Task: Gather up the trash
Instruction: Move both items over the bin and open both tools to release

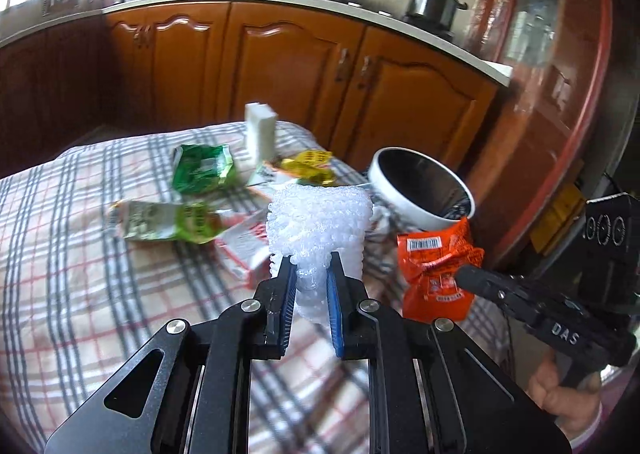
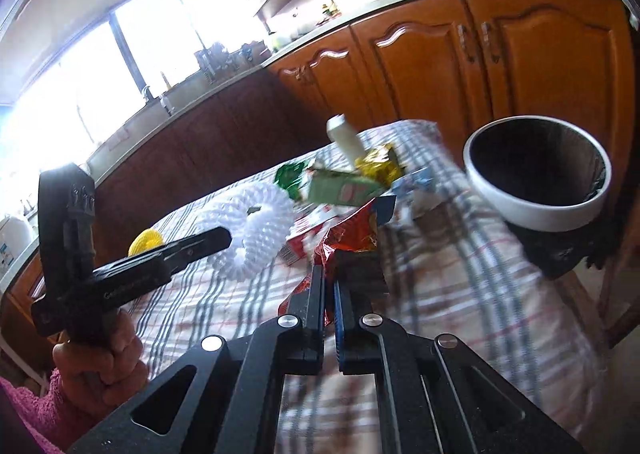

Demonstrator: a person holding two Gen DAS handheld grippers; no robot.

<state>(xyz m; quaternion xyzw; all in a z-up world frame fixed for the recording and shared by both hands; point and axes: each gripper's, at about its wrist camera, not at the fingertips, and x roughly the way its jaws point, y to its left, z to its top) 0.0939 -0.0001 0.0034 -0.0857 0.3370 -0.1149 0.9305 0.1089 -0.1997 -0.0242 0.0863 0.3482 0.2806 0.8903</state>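
Note:
In the left wrist view my left gripper [image 1: 313, 268] is shut on a white foam net sleeve [image 1: 320, 222], which is lifted above the plaid tablecloth [image 1: 80, 254]. To its right, my right gripper [image 1: 466, 274] pinches a crumpled orange-red snack wrapper [image 1: 434, 254]. The right wrist view shows that gripper [image 2: 328, 274] shut on the same red wrapper [image 2: 352, 234], and the left gripper [image 2: 226, 238] carrying the foam net [image 2: 256, 230]. A white-rimmed, dark-lined bin [image 2: 536, 210] stands at the table's right edge, also in the left wrist view [image 1: 416, 206].
Green packets [image 1: 202, 170], a yellow wrapper [image 1: 308, 166], a red-and-white carton [image 1: 244, 250] and an upright white box [image 1: 260, 130] lie on the table. A yellow object [image 2: 146, 242] sits near the left hand. Wooden kitchen cabinets [image 1: 280, 62] stand behind.

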